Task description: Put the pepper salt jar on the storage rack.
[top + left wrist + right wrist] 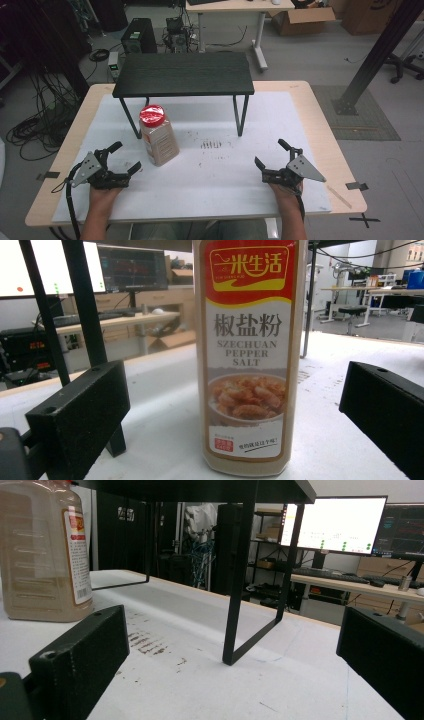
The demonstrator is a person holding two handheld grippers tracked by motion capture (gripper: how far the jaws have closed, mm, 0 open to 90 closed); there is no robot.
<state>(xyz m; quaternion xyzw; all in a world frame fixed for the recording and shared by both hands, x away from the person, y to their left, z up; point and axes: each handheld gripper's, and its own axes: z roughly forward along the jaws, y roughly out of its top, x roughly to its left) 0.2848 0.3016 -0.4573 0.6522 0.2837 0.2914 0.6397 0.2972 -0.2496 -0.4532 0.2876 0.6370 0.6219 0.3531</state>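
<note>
- My left tool point(119, 161) is spread wide, empty, just short of the jar point(158, 136).
- Jar upright on the bench point(225, 170), by the shelf's point(183, 74) front-left leg (red cap on).
- My right tool point(272, 156) is also wide and empty, well apart.
- Looks pre-grasp: next, ease left forward, straddle the jar, close.

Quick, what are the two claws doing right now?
Left gripper: open, holding nothing, pointed at the bottle.
Right gripper: open, holding nothing.
</note>
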